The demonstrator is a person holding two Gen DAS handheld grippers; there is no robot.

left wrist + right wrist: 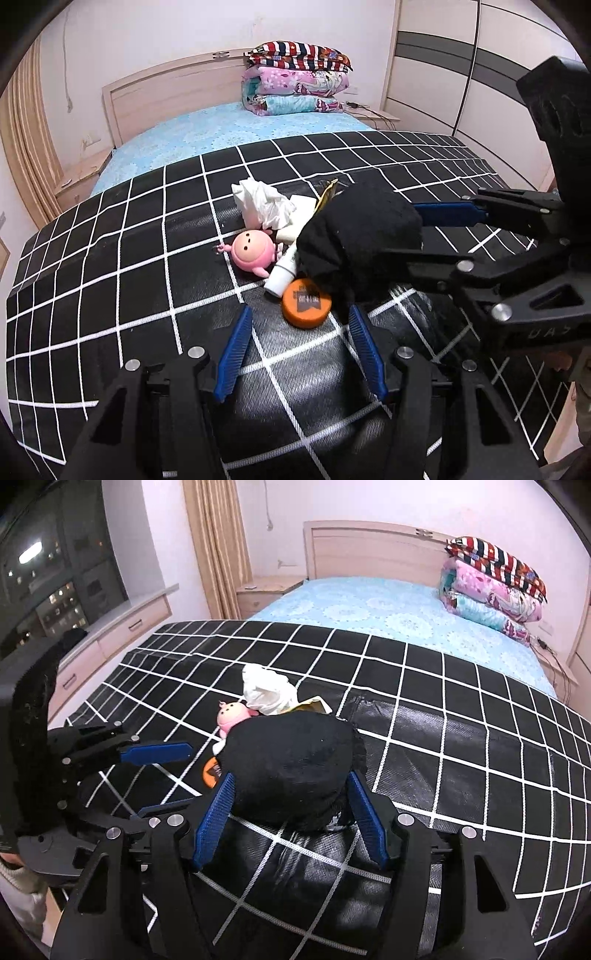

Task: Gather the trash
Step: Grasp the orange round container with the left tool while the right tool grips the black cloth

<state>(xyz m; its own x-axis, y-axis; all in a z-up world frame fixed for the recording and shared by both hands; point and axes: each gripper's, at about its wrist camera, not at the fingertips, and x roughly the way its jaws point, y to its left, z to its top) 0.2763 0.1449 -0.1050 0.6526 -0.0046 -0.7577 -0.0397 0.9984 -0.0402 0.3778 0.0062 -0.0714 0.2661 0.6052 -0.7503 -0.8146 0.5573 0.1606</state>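
Count on the black white-gridded mat (147, 295): one crumpled white tissue (260, 203), one pink doll (249, 253), one white tube (282, 273), one orange round lid (306, 303), one black fabric lump (291, 764), one yellow wrapper (314, 703) behind it. All clustered mid-mat on the bed (221, 125). My right tongs (291, 805) straddle the fabric lump; whether the pads press it I cannot tell. My left tongs (301, 354) are released, empty, just near of the lid. One stack of folded quilts (295, 83) by the headboard.
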